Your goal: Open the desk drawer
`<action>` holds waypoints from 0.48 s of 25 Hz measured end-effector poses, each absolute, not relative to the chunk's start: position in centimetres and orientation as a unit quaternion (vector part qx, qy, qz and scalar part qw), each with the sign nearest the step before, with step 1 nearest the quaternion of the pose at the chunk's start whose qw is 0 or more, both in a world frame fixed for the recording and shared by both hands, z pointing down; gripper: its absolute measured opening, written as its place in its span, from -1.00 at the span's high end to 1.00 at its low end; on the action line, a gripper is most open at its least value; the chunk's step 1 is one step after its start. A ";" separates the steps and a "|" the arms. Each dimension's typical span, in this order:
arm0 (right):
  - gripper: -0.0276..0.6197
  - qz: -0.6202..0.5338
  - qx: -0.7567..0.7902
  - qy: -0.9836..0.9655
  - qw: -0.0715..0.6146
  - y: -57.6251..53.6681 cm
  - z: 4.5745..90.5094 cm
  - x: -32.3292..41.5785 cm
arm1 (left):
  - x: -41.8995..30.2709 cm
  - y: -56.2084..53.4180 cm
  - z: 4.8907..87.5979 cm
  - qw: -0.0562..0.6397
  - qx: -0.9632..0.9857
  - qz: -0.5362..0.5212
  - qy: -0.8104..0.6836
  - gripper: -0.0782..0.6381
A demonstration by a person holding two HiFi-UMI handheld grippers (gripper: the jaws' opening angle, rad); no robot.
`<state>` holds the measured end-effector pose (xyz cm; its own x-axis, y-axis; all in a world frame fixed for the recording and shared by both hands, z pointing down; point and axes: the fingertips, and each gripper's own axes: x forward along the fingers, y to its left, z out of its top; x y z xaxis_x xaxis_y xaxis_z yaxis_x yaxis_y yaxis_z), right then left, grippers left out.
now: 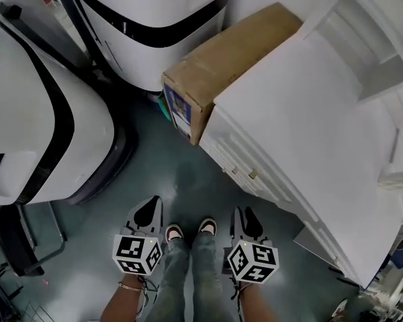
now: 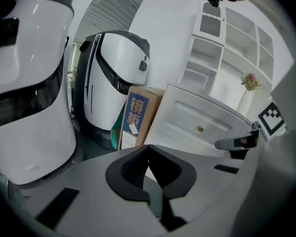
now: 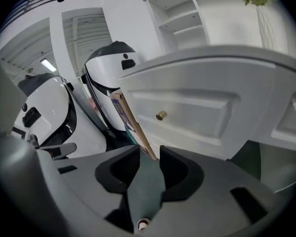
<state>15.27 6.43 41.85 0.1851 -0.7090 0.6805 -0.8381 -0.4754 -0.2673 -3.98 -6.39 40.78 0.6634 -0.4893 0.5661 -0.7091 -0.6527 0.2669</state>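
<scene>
The white desk (image 1: 309, 113) stands at the right in the head view. Its drawer front (image 1: 236, 161) faces the floor space and carries a small brass knob (image 1: 253, 174). That drawer (image 3: 192, 107) and its knob (image 3: 161, 115) fill the right gripper view; the left gripper view shows the drawer (image 2: 207, 120) and knob (image 2: 200, 129) further off. The drawer looks closed. My left gripper (image 1: 148, 213) (image 2: 148, 148) hangs low over the floor, tips together, holding nothing. Beside it, my right gripper (image 1: 248, 223) (image 3: 149, 154) is open and empty, well short of the knob.
A cardboard box (image 1: 221, 66) leans against the desk's left end. Large white machines with black trim (image 1: 27, 126) (image 1: 148, 25) crowd the left and back. A white shelf unit (image 1: 369, 39) rises behind the desk. The person's legs and shoes (image 1: 188, 247) stand between the grippers.
</scene>
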 end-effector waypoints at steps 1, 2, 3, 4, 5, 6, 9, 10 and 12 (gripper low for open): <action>0.50 0.394 0.765 -0.502 0.084 6.2 43.4 15.0 | -4.4 -6.3 42.2 0.243 0.878 0.232 -0.340 0.73; 0.50 0.398 0.765 -0.499 0.086 6.1 44.8 14.7 | -4.8 -6.3 43.6 0.244 0.877 0.236 -0.340 0.73; 0.50 0.402 0.764 -0.496 0.088 6.0 46.3 14.4 | -5.3 -6.2 44.9 0.245 0.876 0.240 -0.341 0.73; 0.49 0.406 0.763 -0.495 0.091 5.8 47.6 14.1 | -5.6 -6.2 46.1 0.246 0.874 0.243 -0.341 0.73; 0.49 0.409 0.762 -0.493 0.095 5.7 48.8 13.8 | -6.0 -6.2 47.3 0.247 0.873 0.245 -0.342 0.73; 0.49 0.411 0.760 -0.493 0.099 5.7 50.0 13.6 | -6.3 -6.2 48.3 0.249 0.872 0.246 -0.343 0.73; 0.50 0.413 0.758 -0.492 0.114 5.5 52.6 13.4 | -7.3 -6.2 50.9 0.254 0.867 0.249 -0.350 0.73; 0.50 0.413 0.757 -0.492 0.118 5.4 53.3 13.4 | -7.7 -6.2 51.6 0.255 0.865 0.250 -0.352 0.73; 0.50 0.412 0.757 -0.491 0.126 5.3 54.7 13.4 | -8.3 -6.1 52.7 0.257 0.862 0.252 -0.356 0.73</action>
<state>13.35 5.28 54.72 0.1775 -0.6397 0.7478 -0.8472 -0.4860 -0.2147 -8.33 -6.08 52.74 0.6192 -0.4844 0.6181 -0.7438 -0.6142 0.2637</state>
